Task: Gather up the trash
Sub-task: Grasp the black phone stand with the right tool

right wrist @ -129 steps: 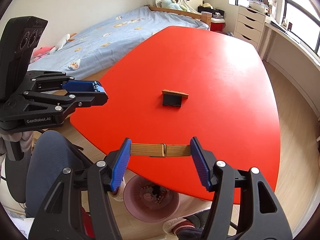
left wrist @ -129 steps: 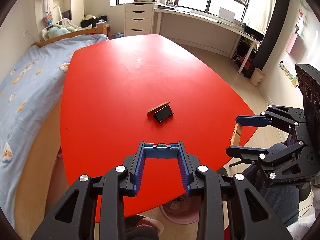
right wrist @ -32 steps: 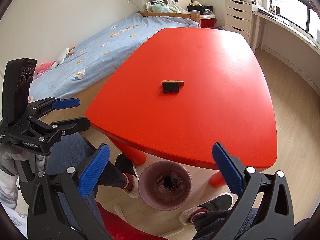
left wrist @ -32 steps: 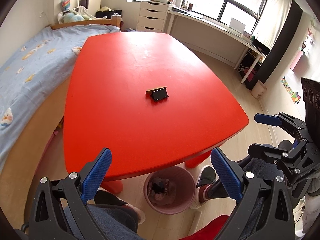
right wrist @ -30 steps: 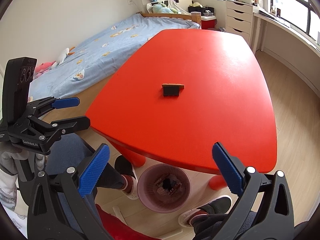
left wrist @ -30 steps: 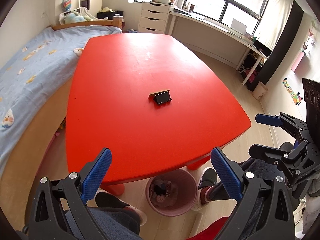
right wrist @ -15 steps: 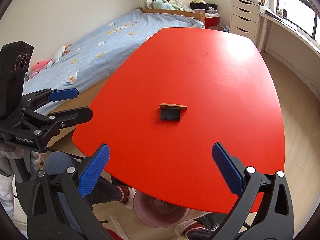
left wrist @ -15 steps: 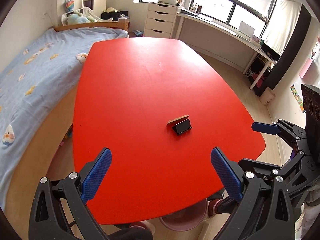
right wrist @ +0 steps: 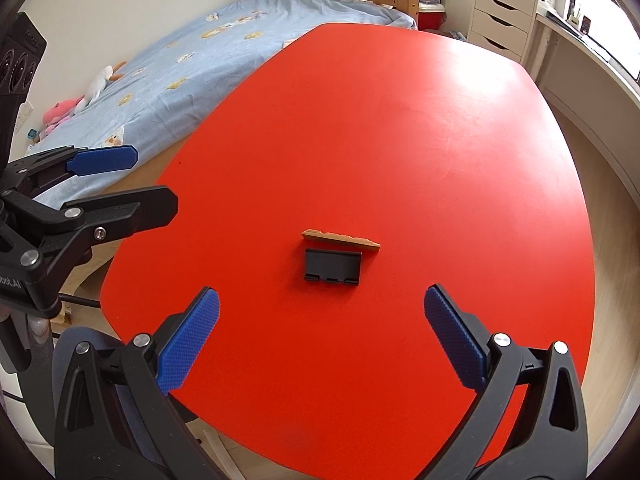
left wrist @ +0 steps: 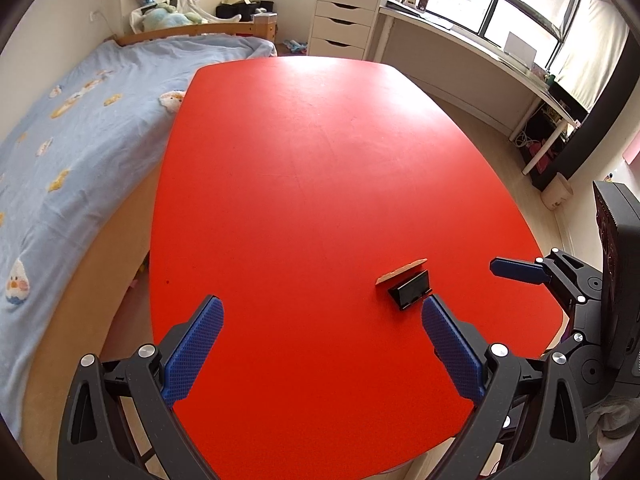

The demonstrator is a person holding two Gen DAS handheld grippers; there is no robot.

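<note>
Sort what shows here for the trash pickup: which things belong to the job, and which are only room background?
Belong to the job:
- wooden strip on the red table
- black holder, right beside it
- left gripper, jaws open
- right gripper, jaws open

Just lying about:
- bed
- plush toys
- white drawers
- window desk

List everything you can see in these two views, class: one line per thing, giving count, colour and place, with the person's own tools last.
Table: one, red, centre of the room.
Wooden strip: one, tan, near the table's front, just behind the black holder.
Holder: one, black, on the table, ahead of the right gripper.
Bed: one, blue cover with small prints, left of the table.
Soft toys: a few, pink and white, on the bed's edge.
Drawers: one unit, white, by the window.
Desk: one, white, under the window.
Left gripper: one, black with blue pads, open.
Right gripper: same, open.
</note>
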